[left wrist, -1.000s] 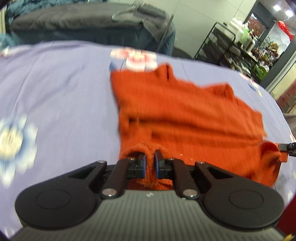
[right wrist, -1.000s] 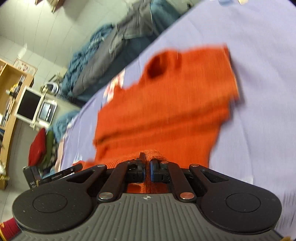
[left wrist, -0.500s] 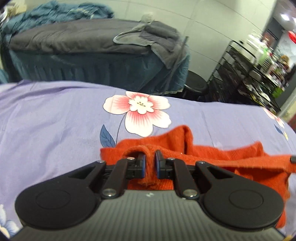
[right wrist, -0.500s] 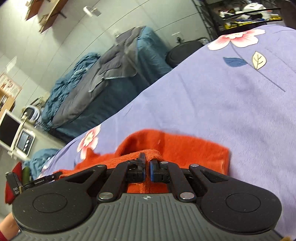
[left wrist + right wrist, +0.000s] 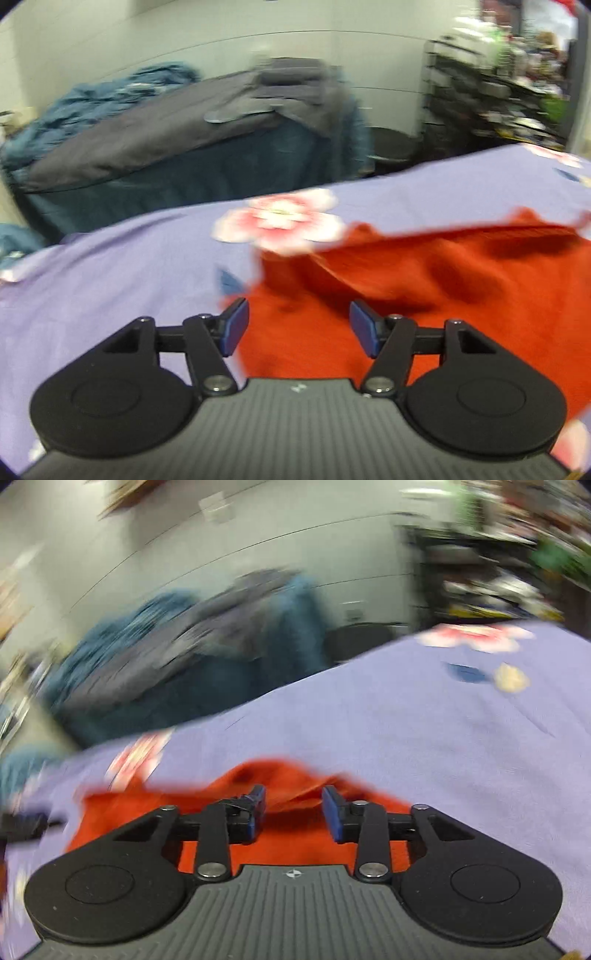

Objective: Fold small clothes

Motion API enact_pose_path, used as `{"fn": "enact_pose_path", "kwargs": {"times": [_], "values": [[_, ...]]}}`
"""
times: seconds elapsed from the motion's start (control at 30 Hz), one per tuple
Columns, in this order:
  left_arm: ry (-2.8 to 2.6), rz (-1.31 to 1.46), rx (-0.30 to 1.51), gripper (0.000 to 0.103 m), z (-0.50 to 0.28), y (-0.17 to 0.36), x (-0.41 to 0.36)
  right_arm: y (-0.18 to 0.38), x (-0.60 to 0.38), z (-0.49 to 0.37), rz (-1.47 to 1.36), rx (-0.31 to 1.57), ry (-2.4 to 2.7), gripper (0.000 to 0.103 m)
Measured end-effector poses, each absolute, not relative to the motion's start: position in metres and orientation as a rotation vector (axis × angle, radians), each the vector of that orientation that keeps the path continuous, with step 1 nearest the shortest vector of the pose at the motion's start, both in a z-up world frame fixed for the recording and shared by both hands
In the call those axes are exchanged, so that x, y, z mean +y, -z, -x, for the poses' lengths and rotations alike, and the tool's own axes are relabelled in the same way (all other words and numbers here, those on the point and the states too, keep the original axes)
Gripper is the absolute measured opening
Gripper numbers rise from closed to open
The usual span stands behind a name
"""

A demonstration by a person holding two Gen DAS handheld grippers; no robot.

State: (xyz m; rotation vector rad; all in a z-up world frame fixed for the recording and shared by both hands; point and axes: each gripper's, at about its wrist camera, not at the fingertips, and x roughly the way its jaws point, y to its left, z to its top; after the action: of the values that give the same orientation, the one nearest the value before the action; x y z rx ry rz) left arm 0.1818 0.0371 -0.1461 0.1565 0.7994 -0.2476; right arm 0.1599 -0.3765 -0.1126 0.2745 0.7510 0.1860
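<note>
An orange knit sweater [image 5: 443,288] lies folded over on a lilac flowered cloth [image 5: 110,280]. My left gripper [image 5: 299,326] is open and empty just above the sweater's left part. In the right wrist view the sweater [image 5: 288,834] lies under and ahead of my right gripper [image 5: 293,812], which is open and empty. Both views are blurred by motion.
A pink flower print [image 5: 280,219] lies just beyond the sweater. Past the cloth's far edge stands a table draped in dark blue with grey and teal clothes [image 5: 177,122]. A black shelf rack [image 5: 491,92] stands at the far right.
Both grippers carried the sweater's near edge forward over the rest, then opened and let go. The sweater now lies folded and both grippers are empty above it.
</note>
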Motion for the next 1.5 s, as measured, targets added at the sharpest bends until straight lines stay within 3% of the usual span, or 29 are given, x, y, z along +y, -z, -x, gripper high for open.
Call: {"fn": "enact_pose_path", "kwargs": {"times": [0.1,0.23,0.37,0.5,0.6,0.77,0.9,1.13,1.5], "values": [[0.359,-0.182,0.865,0.048,-0.176,0.162,0.013,0.125,-0.343,-0.158,-0.149,0.827,-0.351,0.049],[0.464,-0.25,0.882,0.046,-0.183,0.183,-0.02,0.147,-0.303,-0.154,-0.002,0.9,-0.537,0.047],[0.374,-0.323,0.882,0.049,-0.212,0.203,-0.032,0.157,-0.278,-0.174,0.14,0.932,-0.611,0.046],[0.225,-0.341,0.912,0.063,-0.26,0.217,-0.01,0.162,-0.3,-0.209,0.197,0.943,-0.453,0.045],[0.143,-0.437,0.918,0.063,-0.285,0.217,0.005,0.161,-0.333,-0.226,0.209,0.939,-0.324,0.046],[0.057,-0.357,0.916,0.063,-0.297,0.196,0.038,0.142,-0.405,-0.221,0.055,0.913,-0.09,0.058],[0.146,-0.438,0.807,0.064,-0.254,0.178,0.019,0.132,-0.458,-0.197,-0.142,0.887,-0.027,0.084],[0.457,-0.407,0.771,0.072,-0.158,0.165,-0.05,0.135,-0.487,-0.164,-0.437,0.941,-0.033,0.085],[0.689,-0.41,0.826,0.072,-0.082,0.178,-0.147,0.154,-0.472,-0.148,-0.519,1.011,-0.097,0.085]]}}
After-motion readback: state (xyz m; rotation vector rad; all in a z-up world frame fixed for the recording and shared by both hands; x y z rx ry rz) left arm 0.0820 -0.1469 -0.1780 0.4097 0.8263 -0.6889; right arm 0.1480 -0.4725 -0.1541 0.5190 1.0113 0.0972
